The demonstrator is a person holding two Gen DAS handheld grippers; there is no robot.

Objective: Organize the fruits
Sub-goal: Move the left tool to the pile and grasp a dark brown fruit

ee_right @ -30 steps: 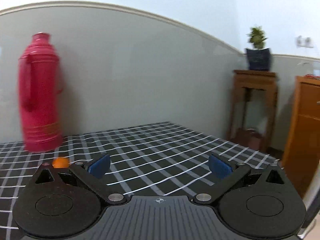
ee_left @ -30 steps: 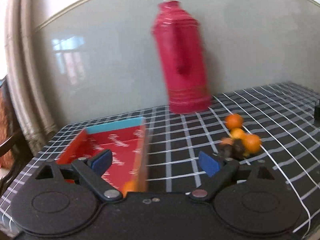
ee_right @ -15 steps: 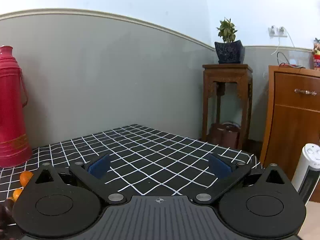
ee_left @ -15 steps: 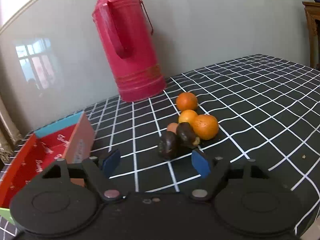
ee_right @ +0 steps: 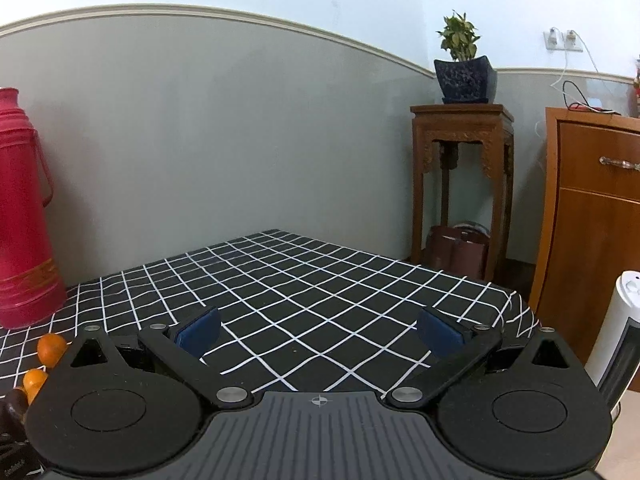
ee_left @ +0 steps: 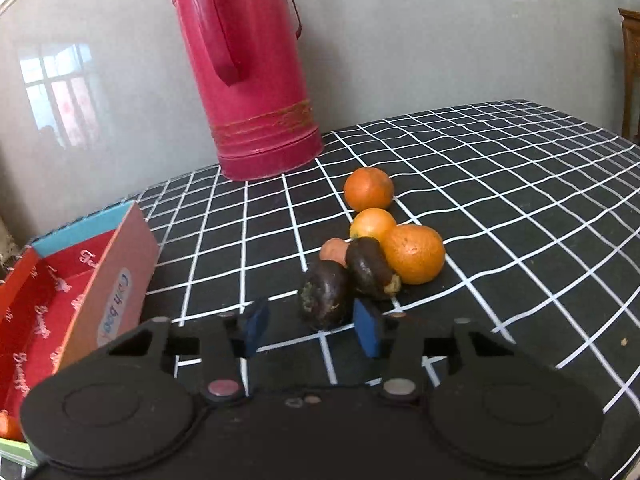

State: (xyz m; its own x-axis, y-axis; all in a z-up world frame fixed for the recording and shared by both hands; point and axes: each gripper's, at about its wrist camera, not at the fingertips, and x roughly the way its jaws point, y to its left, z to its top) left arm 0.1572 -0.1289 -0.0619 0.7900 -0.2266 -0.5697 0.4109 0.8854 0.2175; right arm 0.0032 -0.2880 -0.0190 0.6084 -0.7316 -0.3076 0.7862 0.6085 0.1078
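We find the left tool (ee_left: 312,330) low over the checked tabletop (ee_left: 500,184), its jaws closing and now fairly narrow, with the nearest dark fruit (ee_left: 326,300) standing between the blue pads; the right-hand pad (ee_left: 367,331) sits just at the fruit's edge, the left-hand pad (ee_left: 256,326) stands apart from it, and we cannot confirm that either pad presses on it. The fruits lie in one cluster ahead of this tool, toward 12 to 1 o'clock: a second dark fruit (ee_left: 368,268) touches the first, a small reddish fruit (ee_left: 335,251) sits just behind the two, a large orange (ee_left: 416,254) rests against the second dark fruit at 1 o'clock, a smaller orange (ee_left: 373,222) lies just behind it, and a further orange (ee_left: 369,189) sits slightly apart at 12 o'clock. A red thermos (ee_left: 250,76) stands upright against the grey wall at 11 o'clock. A red box (ee_left: 116,280) with a blue end wall rests on the tabletop at 9 o'clock, well apart from the cluster; an orange item shows at its lower corner, mostly hidden. The right tool (ee_right: 318,334) holds its jaws wide with nothing between them, above bare tabletop. In its view the thermos and two oranges appear at 9 o'clock, and a potted plant (ee_right: 464,64) on a wooden stand (ee_right: 462,176) at 2 o'clock.
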